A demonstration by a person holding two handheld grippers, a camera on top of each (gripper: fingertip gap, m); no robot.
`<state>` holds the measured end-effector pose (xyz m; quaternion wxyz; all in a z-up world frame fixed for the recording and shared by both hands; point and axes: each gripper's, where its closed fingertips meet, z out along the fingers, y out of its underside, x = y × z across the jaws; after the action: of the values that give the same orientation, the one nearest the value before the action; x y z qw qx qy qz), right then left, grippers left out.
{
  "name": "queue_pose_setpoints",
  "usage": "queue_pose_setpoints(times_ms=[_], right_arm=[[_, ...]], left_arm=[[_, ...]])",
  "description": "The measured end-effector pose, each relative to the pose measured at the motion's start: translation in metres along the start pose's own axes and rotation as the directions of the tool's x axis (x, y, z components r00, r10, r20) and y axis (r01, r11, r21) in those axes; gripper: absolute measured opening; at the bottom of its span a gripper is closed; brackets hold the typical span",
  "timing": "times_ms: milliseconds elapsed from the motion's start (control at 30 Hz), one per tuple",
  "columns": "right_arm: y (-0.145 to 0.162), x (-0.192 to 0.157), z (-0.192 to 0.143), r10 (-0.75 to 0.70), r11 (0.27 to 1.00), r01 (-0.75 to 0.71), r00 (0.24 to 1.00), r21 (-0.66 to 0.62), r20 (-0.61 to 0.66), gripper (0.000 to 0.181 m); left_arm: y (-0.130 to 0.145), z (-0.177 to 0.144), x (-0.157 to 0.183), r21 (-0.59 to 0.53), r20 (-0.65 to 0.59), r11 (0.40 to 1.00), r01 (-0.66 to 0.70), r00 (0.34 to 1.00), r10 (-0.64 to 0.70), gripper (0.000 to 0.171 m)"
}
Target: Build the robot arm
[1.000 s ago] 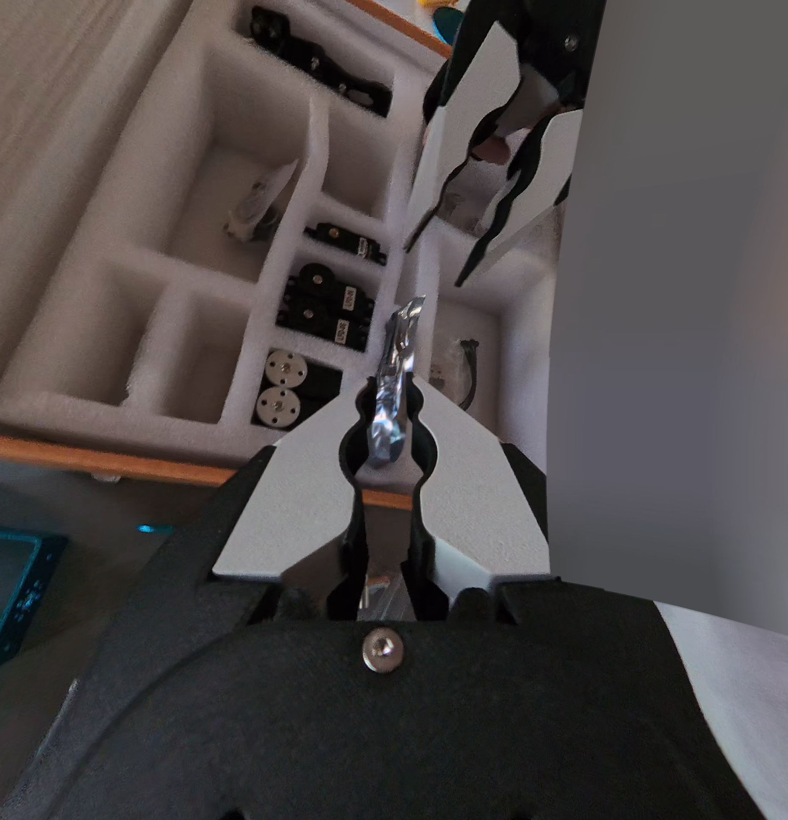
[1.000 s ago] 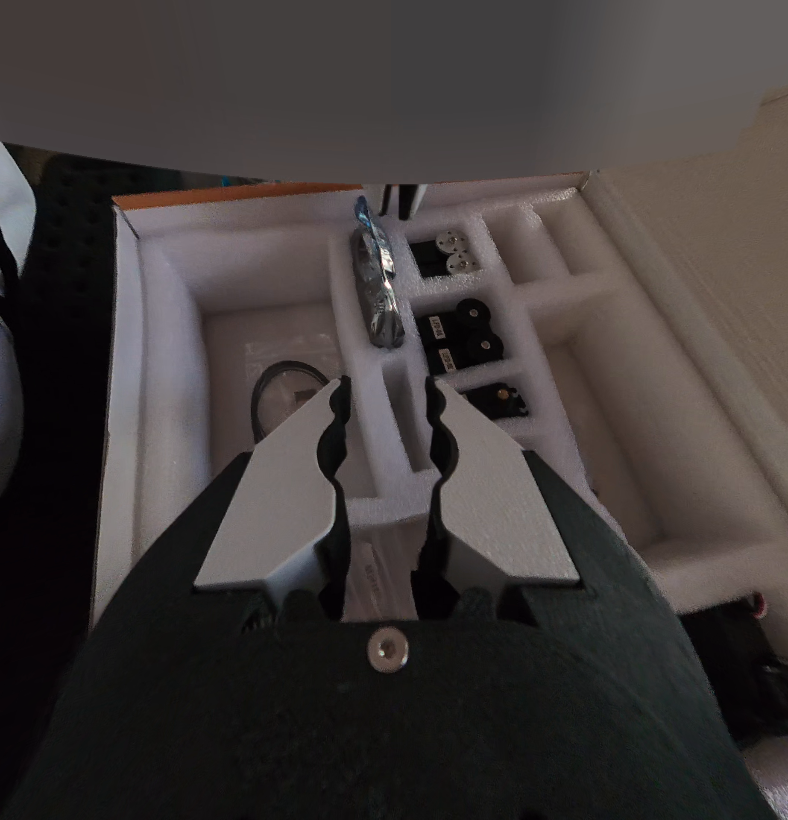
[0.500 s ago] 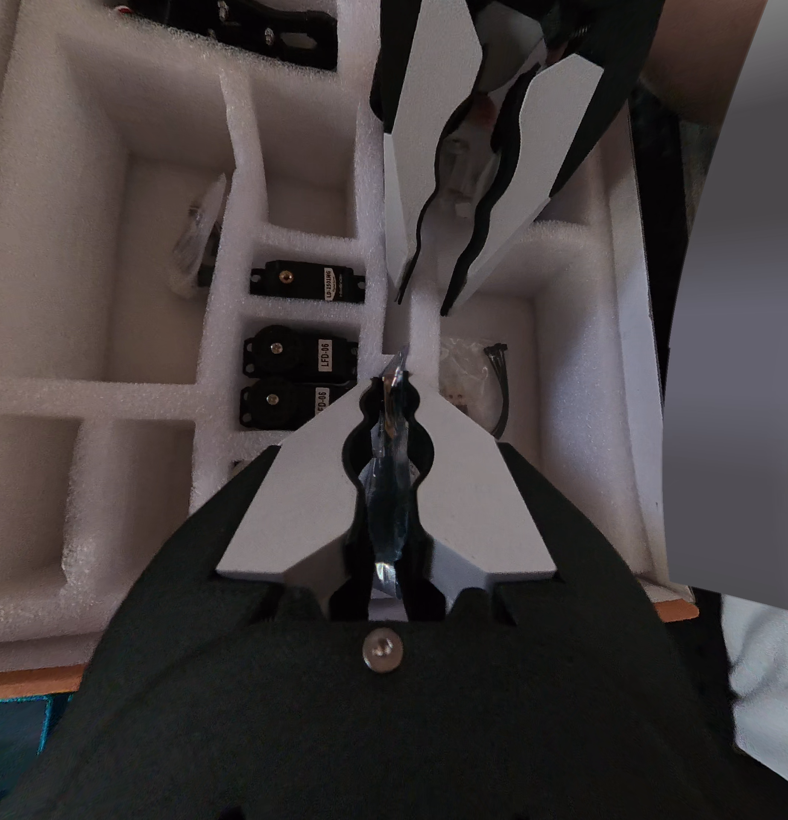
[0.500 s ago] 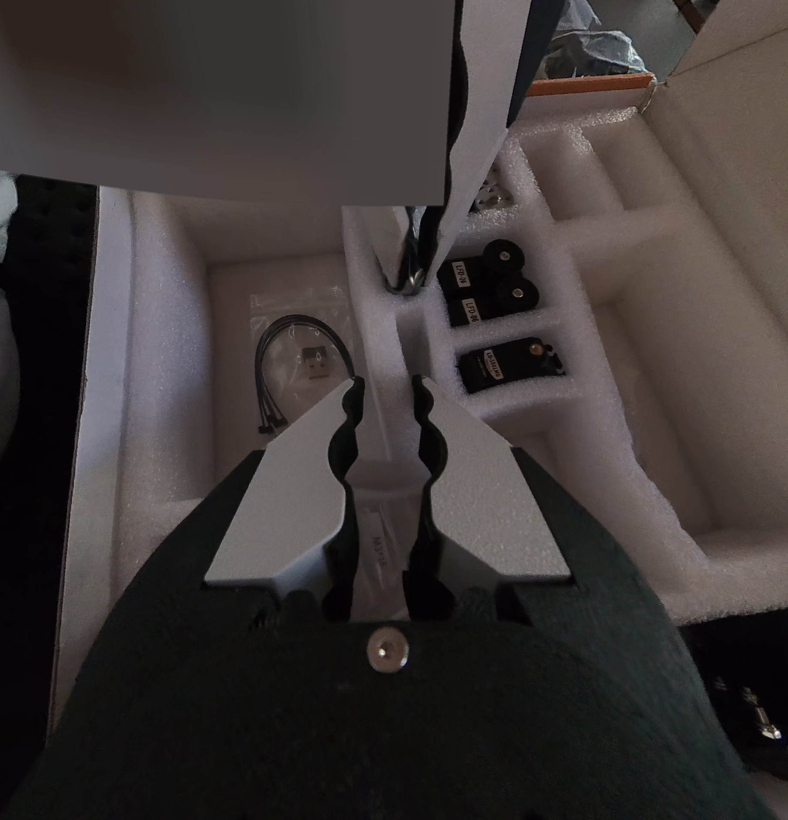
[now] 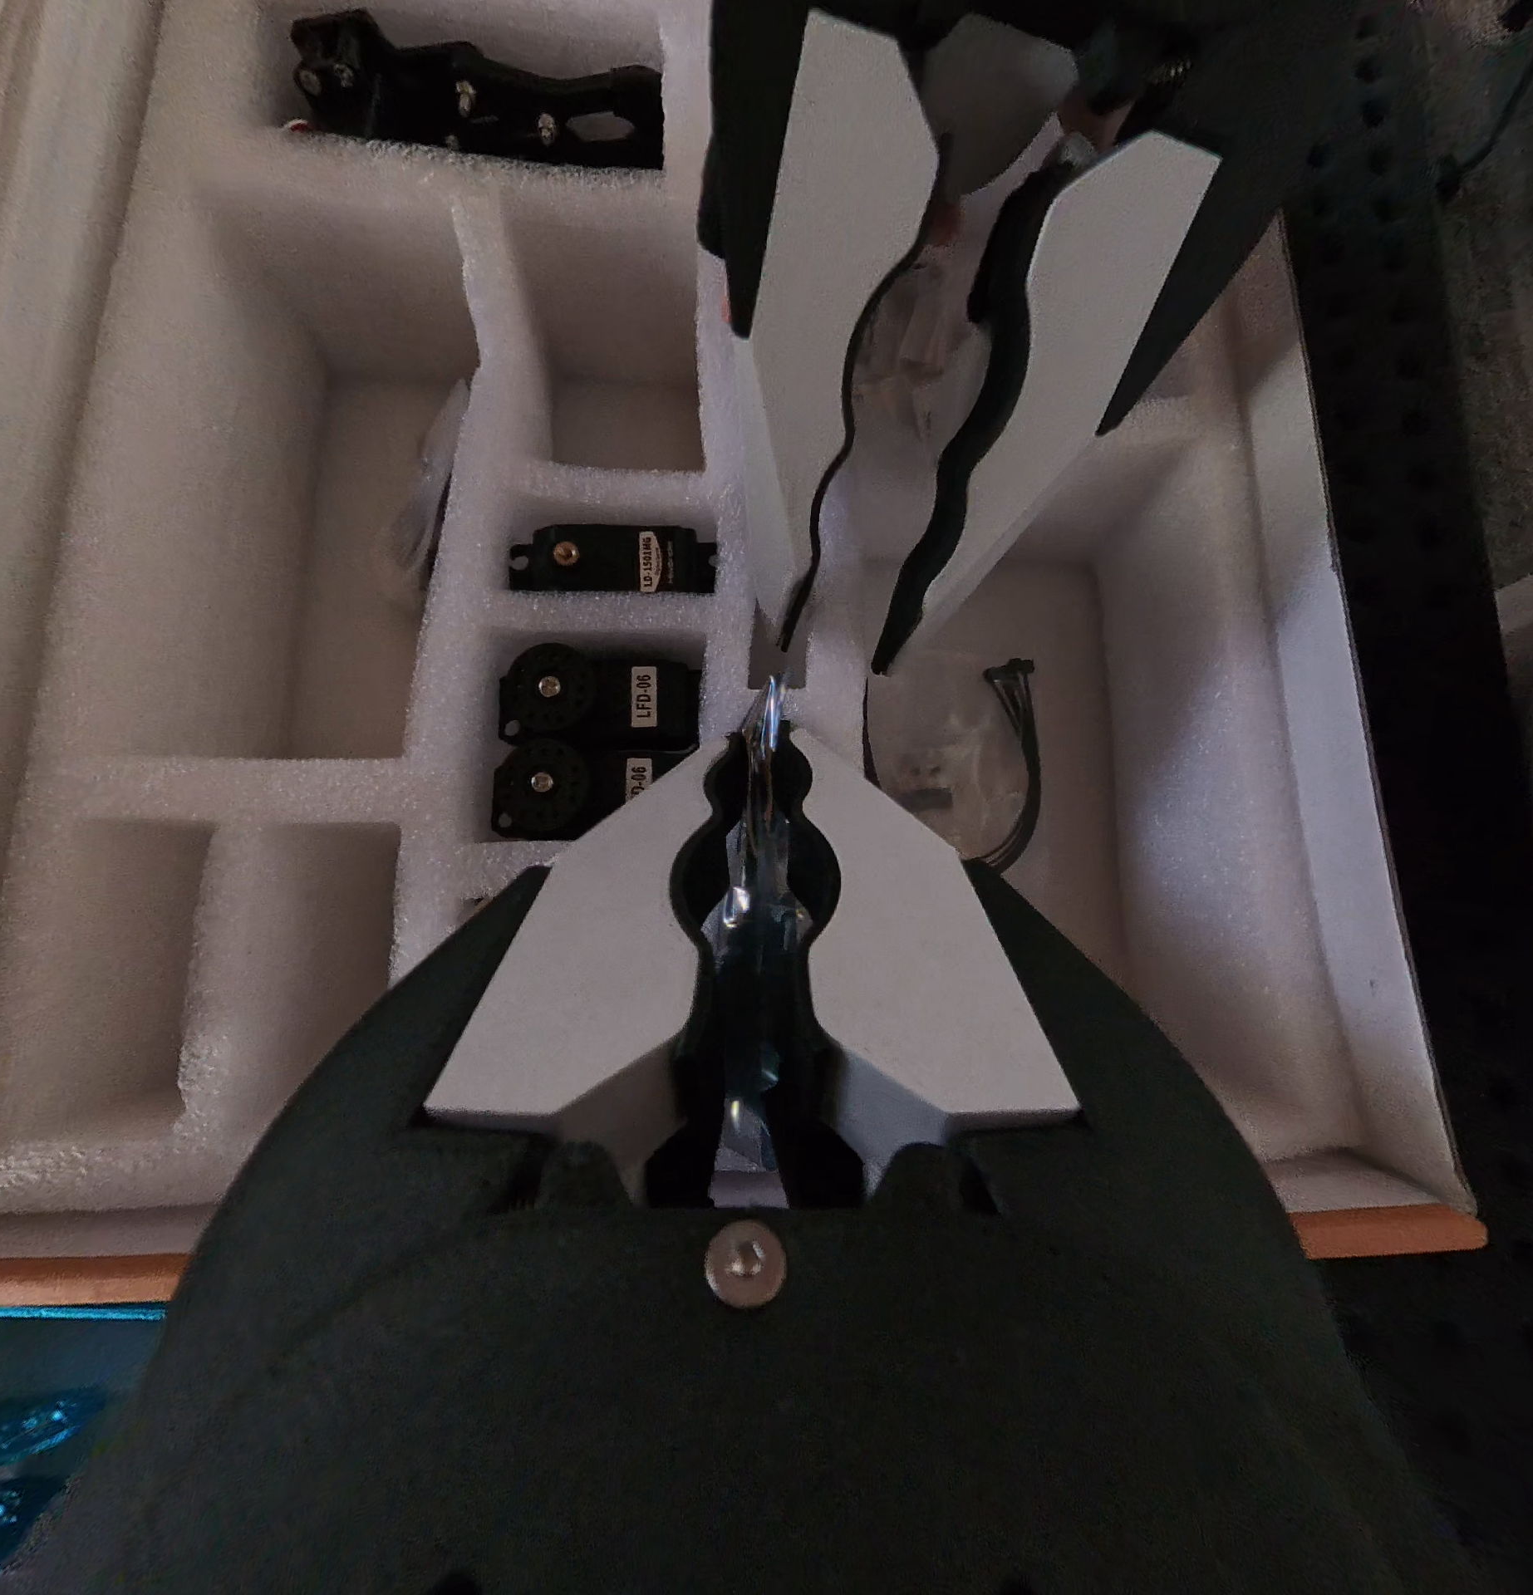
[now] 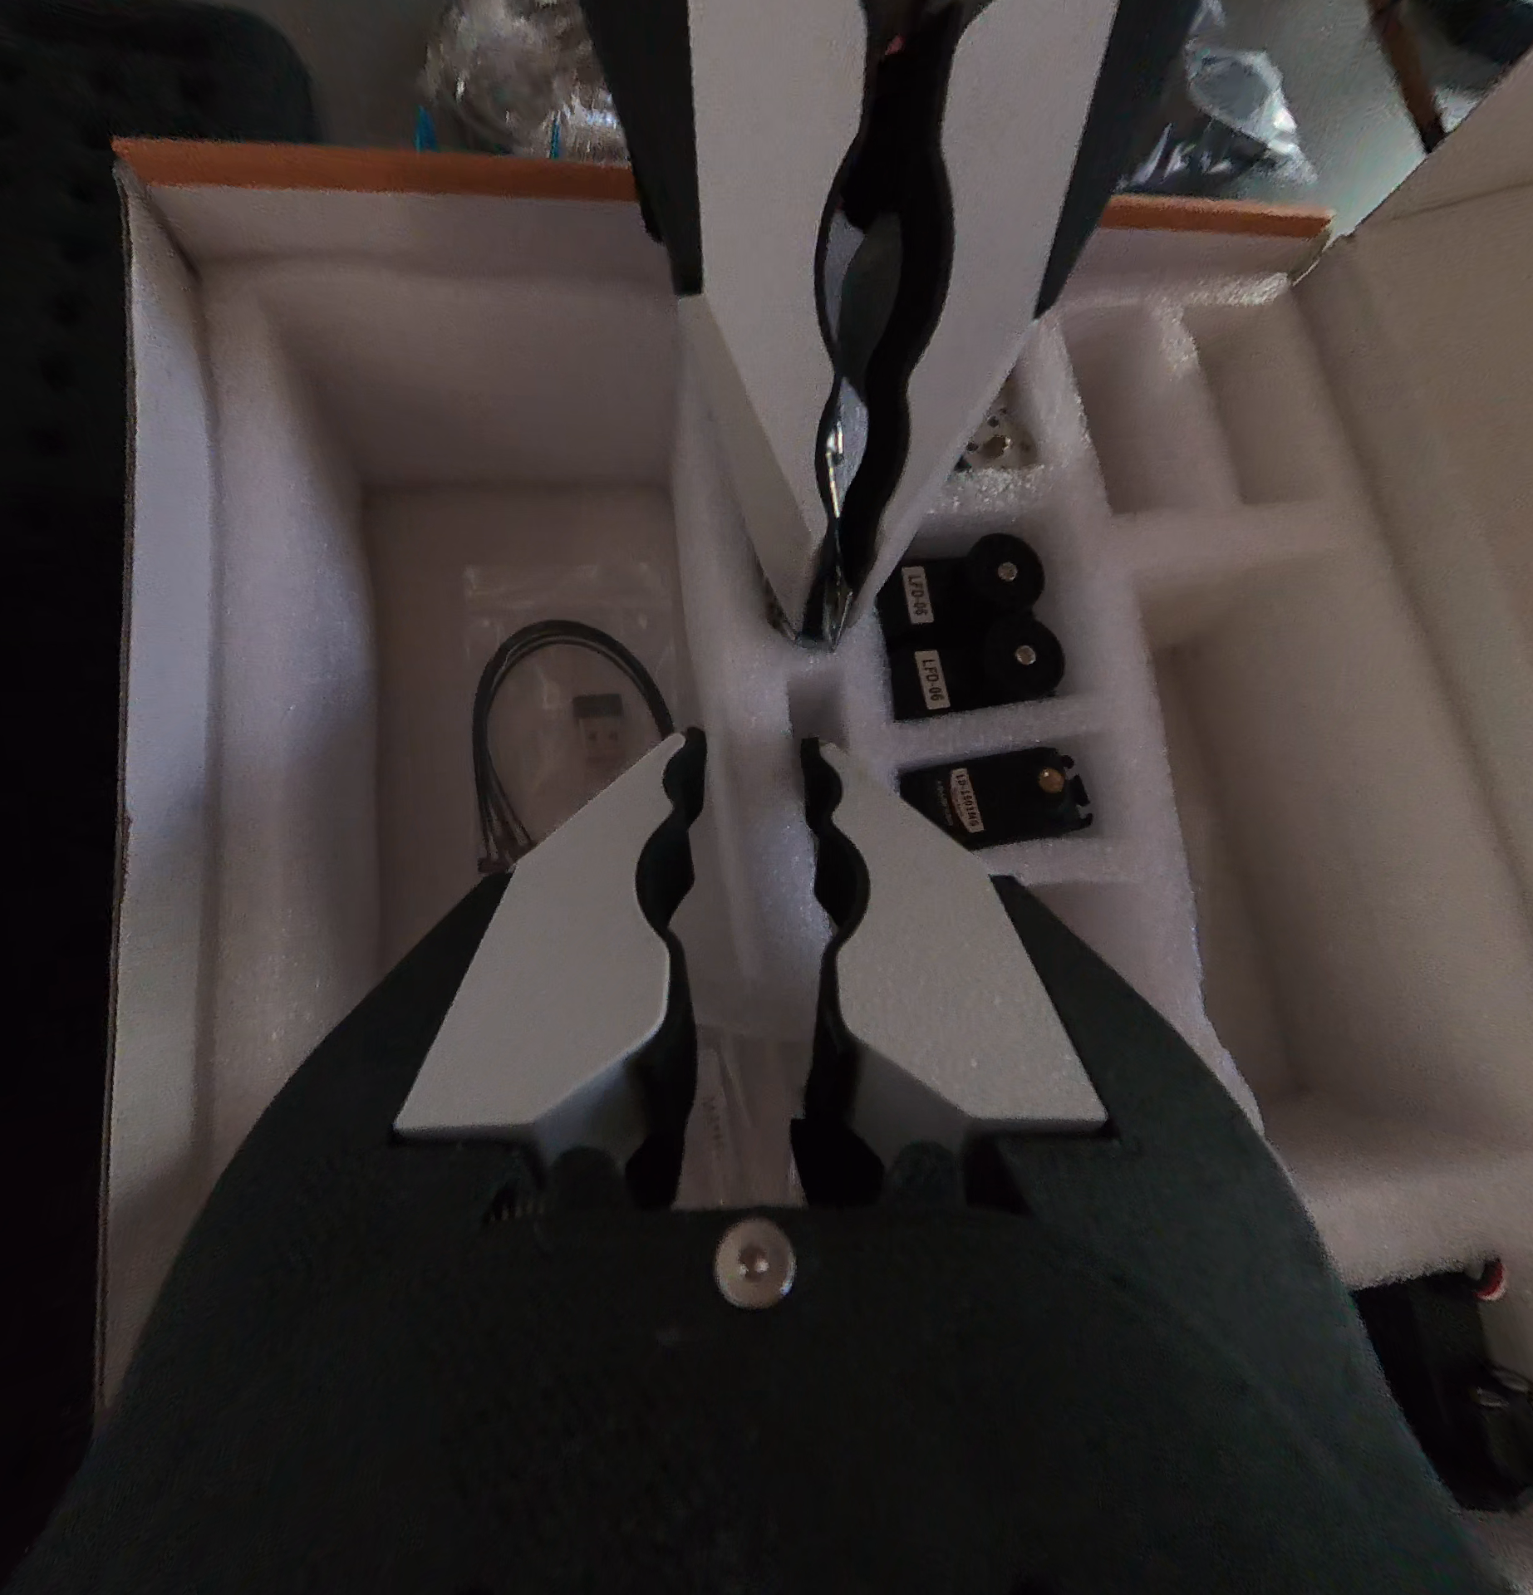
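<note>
My left gripper (image 5: pixel 764 738) is shut on a shiny silver-blue foil packet (image 5: pixel 763 863), held edge-on. The packet's tip sits at a narrow slot (image 6: pixel 810 690) in the white foam insert (image 5: pixel 227 759), between the servo pockets and the cable pocket. My right gripper (image 6: pixel 752 742) is open and empty over the foam ridge, facing the left one tip to tip, a short gap apart. The right gripper also shows at the top of the left wrist view (image 5: pixel 832 654). The left gripper (image 6: pixel 830 621) shows at the top of the right wrist view, with the packet's edge (image 6: pixel 834 449) between its fingers.
Three black servos (image 5: pixel 607 561) (image 5: pixel 590 690) (image 5: pixel 564 785) lie in pockets left of the slot. A clear bag of black cables (image 5: pixel 961 768) lies in the right pocket. Black bracket parts (image 5: pixel 486 95) are at the far end. Silver discs (image 6: pixel 1000 440) sit behind the left gripper. The orange box rim (image 5: pixel 1384 1230) frames the foam. The grippers are tip to tip, or close to it.
My left gripper has moved in over the box and down with the packet, bringing its tip to the narrow slot. The two grippers have come closer together. The right stays open.
</note>
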<state>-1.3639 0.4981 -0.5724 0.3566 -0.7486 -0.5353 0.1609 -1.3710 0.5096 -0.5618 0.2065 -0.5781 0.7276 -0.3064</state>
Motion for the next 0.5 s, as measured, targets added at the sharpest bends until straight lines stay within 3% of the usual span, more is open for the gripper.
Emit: queue_pose_setpoints(times_ms=[200,500], right_arm=[[0.008,-0.002,0.006,0.000,0.977,0.015,0.997,-0.211,0.072,0.013],[0.013,-0.002,0.010,0.099,0.965,-0.087,0.994,-0.246,0.037,0.010]], left_arm=[[0.000,0.002,0.002,0.000,0.018,0.999,-0.050,0.999,0.050,0.011],[-0.003,0.000,-0.002,0.055,0.104,0.997,-0.059,0.993,0.053,0.002]])
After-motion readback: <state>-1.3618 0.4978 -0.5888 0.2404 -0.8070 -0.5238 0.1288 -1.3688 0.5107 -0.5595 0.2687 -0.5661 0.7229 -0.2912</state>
